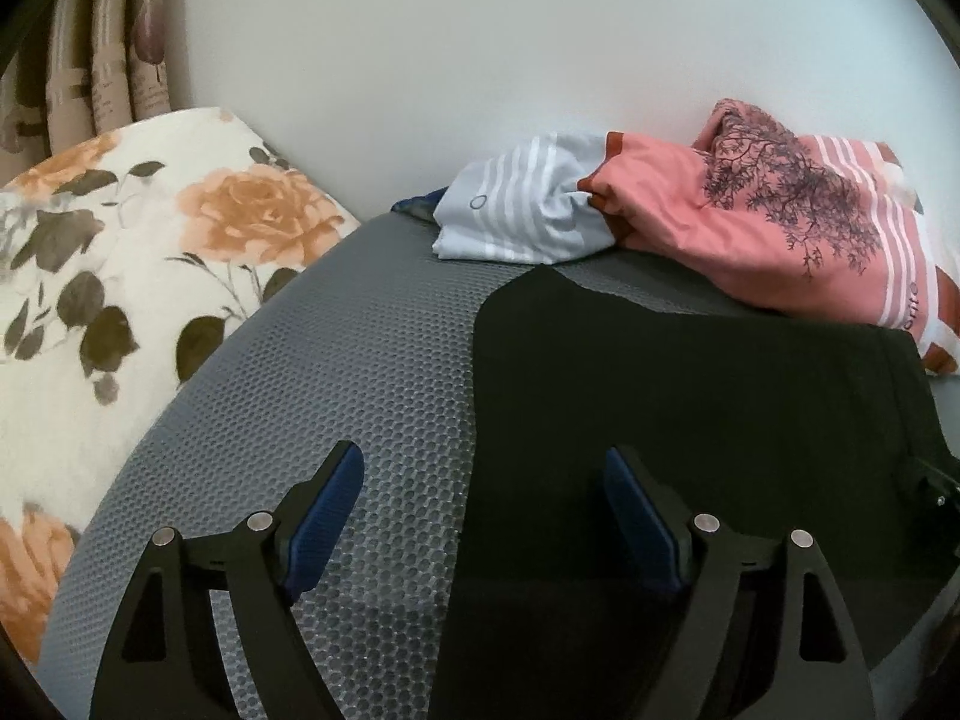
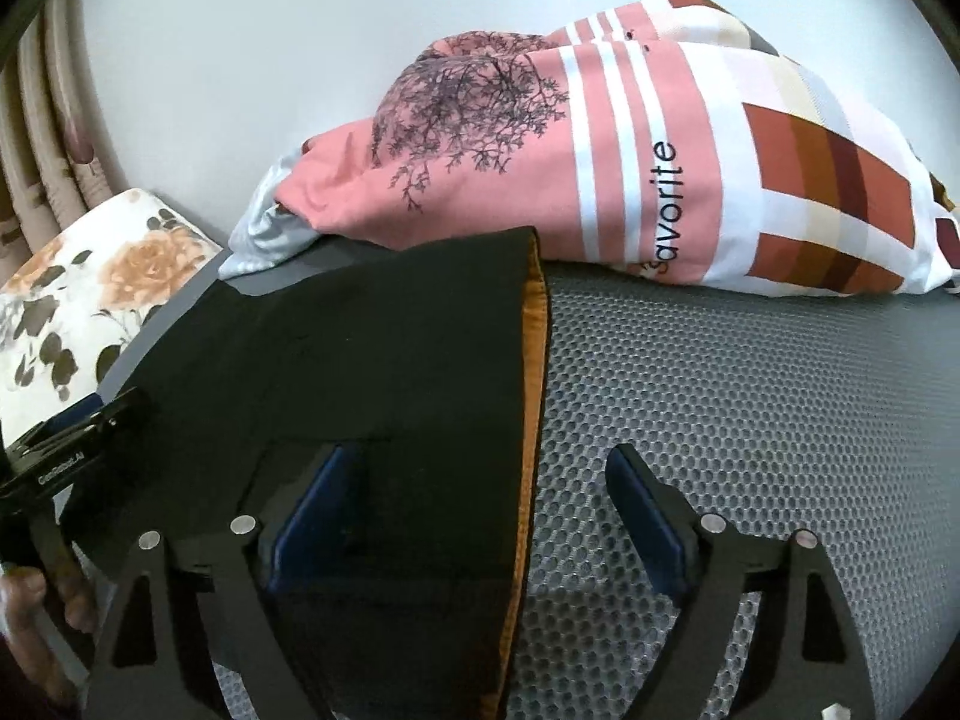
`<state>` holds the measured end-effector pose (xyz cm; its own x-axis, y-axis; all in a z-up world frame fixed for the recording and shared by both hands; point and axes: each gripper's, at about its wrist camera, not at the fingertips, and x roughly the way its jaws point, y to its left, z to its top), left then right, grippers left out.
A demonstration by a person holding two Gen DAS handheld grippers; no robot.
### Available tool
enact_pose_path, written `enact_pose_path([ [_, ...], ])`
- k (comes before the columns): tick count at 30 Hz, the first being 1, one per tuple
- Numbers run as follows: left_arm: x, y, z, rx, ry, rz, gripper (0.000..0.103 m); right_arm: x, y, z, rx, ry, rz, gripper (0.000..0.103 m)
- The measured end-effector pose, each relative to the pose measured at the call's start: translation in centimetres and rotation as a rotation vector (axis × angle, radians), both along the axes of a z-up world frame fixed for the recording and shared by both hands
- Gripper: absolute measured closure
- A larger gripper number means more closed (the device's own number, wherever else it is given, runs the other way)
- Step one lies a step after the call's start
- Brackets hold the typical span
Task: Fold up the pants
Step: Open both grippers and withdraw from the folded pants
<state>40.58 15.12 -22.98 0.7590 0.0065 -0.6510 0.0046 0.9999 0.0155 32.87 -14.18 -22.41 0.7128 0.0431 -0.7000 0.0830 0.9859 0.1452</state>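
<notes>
The black pants (image 1: 690,408) lay flat on the grey mesh bed (image 1: 372,360), their far end reaching toward the crumpled pink bedding (image 2: 540,168) at the bed's far edge, so the long axis ran from near edge to far. The left gripper (image 1: 483,516) and right gripper (image 2: 474,516) both hung over the cloth with jaws spread, holding nothing. The fold probably just laid; next, each side edge wanted pinching evenly, the orange-lined edge (image 2: 534,372) kept straight.

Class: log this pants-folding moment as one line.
left gripper open | right gripper open | black pants flat on grey mat, released
</notes>
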Motion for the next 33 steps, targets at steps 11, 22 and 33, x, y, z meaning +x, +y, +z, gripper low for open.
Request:
enact_pose_path([
  [11, -1.2, 0.4, 0.8, 0.001, -0.076, 0.033, 0.013, -1.0, 0.4, 0.6, -0.086, -0.031, -0.058, 0.009],
  [22, -1.4, 0.2, 1.0, 0.012, -0.091, 0.037, 0.012, -1.7, 2.8, 1.2, -0.197, -0.088, -0.015, 0.002],
  [33, -1.6, 0.1, 1.1, 0.016, -0.101, 0.035, 0.011, -1.7, 2.8, 1.2, -0.209, -0.092, -0.018, 0.001],
])
